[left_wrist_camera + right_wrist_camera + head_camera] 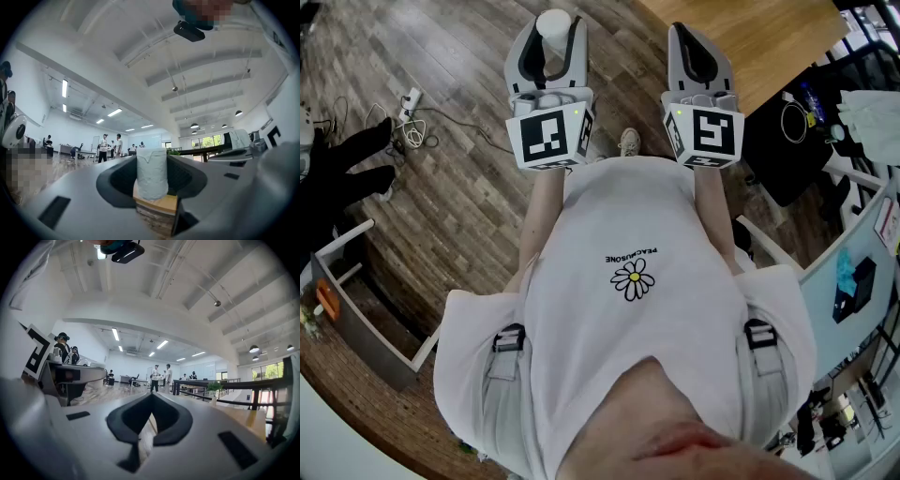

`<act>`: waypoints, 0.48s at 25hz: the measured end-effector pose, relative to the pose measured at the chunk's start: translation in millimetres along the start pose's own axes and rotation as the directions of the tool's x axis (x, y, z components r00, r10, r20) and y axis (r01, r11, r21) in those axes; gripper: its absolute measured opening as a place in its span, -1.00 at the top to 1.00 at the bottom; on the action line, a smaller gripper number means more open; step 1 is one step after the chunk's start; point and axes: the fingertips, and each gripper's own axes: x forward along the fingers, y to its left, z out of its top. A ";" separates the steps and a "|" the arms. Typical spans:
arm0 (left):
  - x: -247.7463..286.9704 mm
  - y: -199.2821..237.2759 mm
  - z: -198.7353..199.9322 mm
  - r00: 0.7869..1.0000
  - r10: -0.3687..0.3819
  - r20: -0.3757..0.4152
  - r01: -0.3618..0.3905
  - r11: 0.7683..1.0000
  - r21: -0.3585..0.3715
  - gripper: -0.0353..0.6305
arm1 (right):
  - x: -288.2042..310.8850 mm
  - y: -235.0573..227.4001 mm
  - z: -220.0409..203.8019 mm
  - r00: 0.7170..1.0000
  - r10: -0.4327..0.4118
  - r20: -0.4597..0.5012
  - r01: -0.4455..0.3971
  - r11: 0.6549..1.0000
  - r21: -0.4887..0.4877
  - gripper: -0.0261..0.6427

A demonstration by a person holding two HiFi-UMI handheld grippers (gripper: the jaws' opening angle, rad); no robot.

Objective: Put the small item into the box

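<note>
Head view: roll (554,21) inside left gripper (551,30), floor (459,56) beyond

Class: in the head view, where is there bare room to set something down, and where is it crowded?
Bare: the wooden tabletop beyond the right tool, and the floorboards between the left tool, holding the white cylinder, and the cable tangle. Crowded: the right side, with the black bag and clutter; lower left, the white frame.

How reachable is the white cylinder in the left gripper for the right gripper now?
Probably not yet. The right gripper sits alongside with fingers closed, and the left gripper clamps the white cylinder on both sides; only its top end is free.
</note>
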 end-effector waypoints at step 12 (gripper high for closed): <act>18.0 -3.0 -10.1 1.000 0.000 -0.010 0.000 1.000 -0.019 0.30 | 12.1 -8.0 -12.6 0.999 0.029 -0.016 -0.029 0.999 0.023 0.91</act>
